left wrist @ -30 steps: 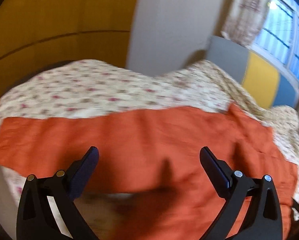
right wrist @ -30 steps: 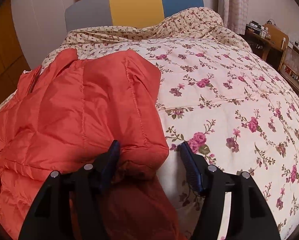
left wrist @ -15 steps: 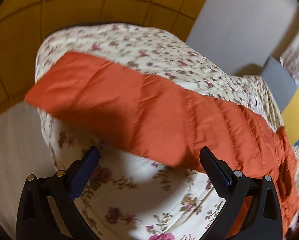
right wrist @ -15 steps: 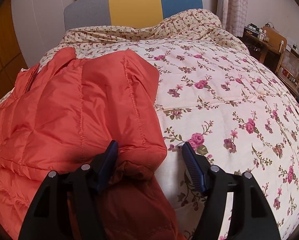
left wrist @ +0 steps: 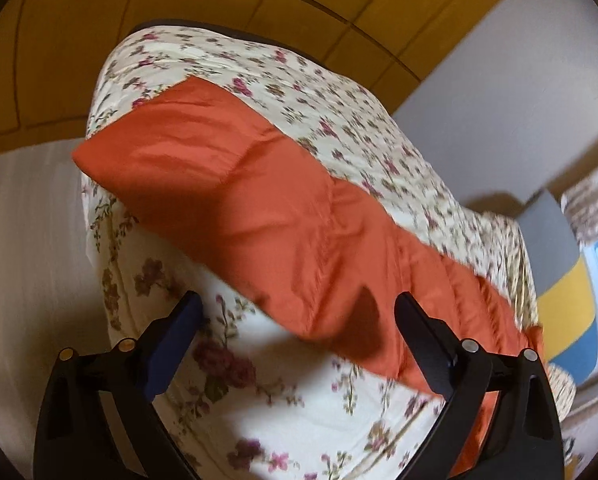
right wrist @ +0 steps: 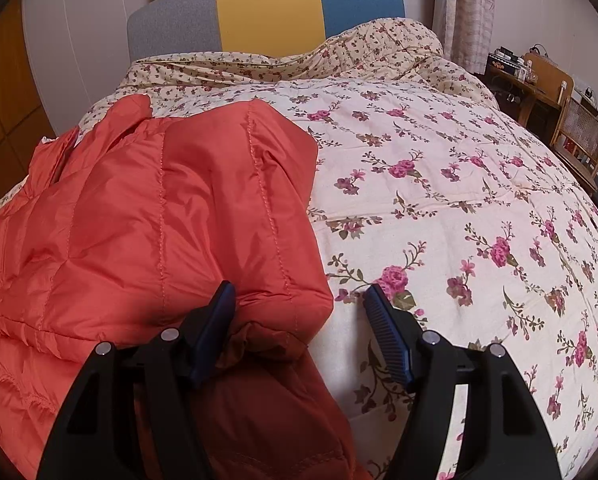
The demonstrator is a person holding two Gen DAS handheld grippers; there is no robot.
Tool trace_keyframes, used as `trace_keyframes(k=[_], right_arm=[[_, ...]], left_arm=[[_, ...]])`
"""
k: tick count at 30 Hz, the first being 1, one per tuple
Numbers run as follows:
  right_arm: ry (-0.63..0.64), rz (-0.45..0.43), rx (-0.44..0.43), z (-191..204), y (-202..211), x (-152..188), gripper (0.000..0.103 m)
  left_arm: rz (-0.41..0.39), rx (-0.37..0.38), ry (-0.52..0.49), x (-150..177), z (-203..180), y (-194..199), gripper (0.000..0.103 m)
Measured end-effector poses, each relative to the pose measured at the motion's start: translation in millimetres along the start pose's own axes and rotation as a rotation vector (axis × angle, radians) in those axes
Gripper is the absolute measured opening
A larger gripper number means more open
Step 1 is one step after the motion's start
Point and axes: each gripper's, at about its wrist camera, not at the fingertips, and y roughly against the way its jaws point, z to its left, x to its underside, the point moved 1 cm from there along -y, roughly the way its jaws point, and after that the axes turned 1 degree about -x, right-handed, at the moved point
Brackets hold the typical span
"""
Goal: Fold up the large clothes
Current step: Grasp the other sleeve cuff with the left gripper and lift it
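Jacket [right wrist: 159, 216] folded edge between open right gripper [right wrist: 299, 300] fingers.

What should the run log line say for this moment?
phase: folding | orange jacket: on floral quilt | left gripper: open | right gripper: open

Floral bed [right wrist: 439, 184], tricolour headboard [right wrist: 267, 12] (window above), desk [right wrist: 515, 84]

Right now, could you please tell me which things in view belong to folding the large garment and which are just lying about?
Belongs to the job:
- orange quilted jacket, partly folded
- floral quilt it lies on
- left tool, open
- right tool, open over the jacket's folded corner

Lying about:
- headboard
- curtain
- wooden chair
- cluttered desk
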Motion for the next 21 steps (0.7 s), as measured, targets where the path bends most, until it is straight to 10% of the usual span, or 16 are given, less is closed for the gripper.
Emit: trace_keyframes(k=[4, 11, 21], right_arm=[[0.005, -0.002, 0.009, 0.6, 0.0, 0.6, 0.068], [0.029, -0.006, 0.043, 5.6, -0.1, 0.9, 0.069], [0.023, -0.005, 0.037, 5.2, -1.1, 0.7, 0.07]], left_arm=[[-0.031, -0.014, 0.102, -24.8, 9.7, -9.7, 0.088], [-0.079, -0.139, 0.028, -43.0, -5.1, -17.3, 0.026], [-0.331, -0.096, -0.276, -8.5, -105.5, 38.8, 0.017]])
